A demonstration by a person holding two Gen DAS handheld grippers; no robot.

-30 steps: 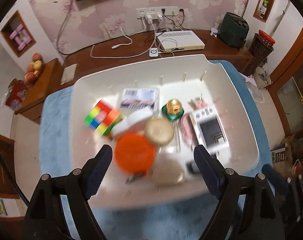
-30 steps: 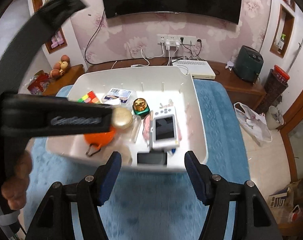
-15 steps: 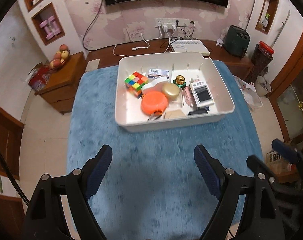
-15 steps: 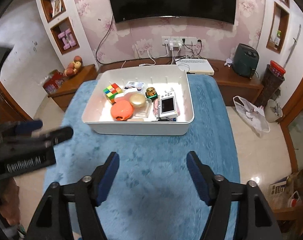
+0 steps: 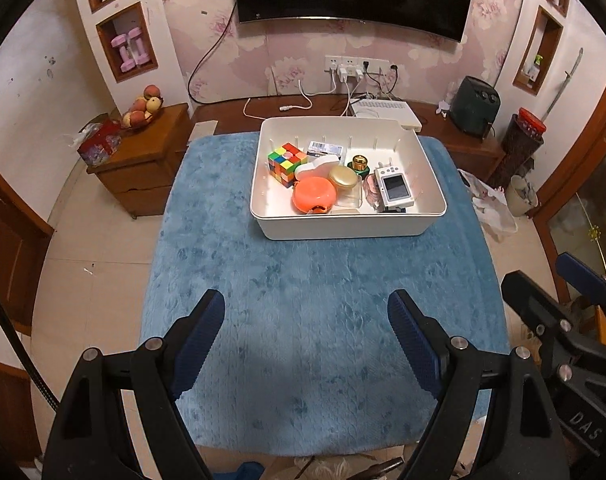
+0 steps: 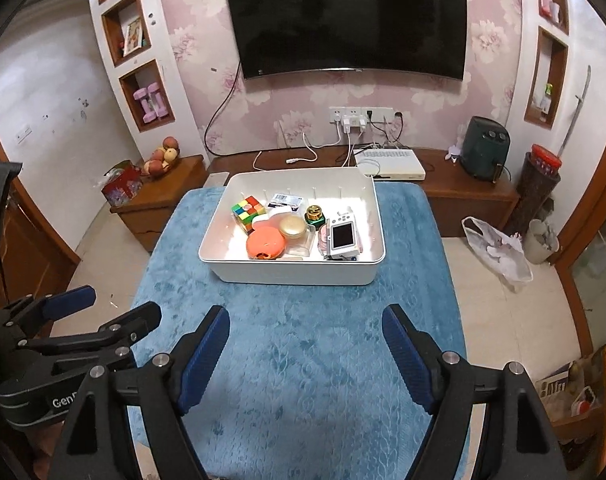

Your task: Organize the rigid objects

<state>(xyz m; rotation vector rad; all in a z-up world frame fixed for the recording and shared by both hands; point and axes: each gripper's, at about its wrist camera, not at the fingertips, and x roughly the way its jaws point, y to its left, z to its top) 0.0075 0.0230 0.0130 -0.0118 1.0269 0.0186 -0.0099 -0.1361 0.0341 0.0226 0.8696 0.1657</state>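
Note:
A white bin (image 5: 343, 226) (image 6: 291, 272) stands at the far end of a blue plush mat (image 5: 315, 320) (image 6: 303, 360). Inside it lie a colour cube (image 5: 287, 159) (image 6: 247, 209), an orange round case (image 5: 313, 194) (image 6: 265, 243), a gold-lidded jar (image 5: 344, 177) (image 6: 292, 227), a small green-and-gold pot (image 5: 358, 162) (image 6: 314, 214) and a white handheld device (image 5: 395, 189) (image 6: 342, 236). My left gripper (image 5: 306, 311) hovers open over the near mat, nothing between its fingers. My right gripper (image 6: 306, 326) is likewise empty, its jaws still opening. Each gripper shows at the edge of the other's view.
A wooden TV bench (image 6: 443, 184) with a white set-top box (image 6: 391, 162) and cables runs behind the mat, under a wall TV (image 6: 345, 20). A side cabinet with fruit (image 5: 143, 148) stands left. A plastic bag (image 6: 497, 254) and bins lie on the floor at right.
Both grippers have pulled back and up from the bin to the near end of the mat. The right gripper's jaws have widened slightly. The bin's contents stay put.

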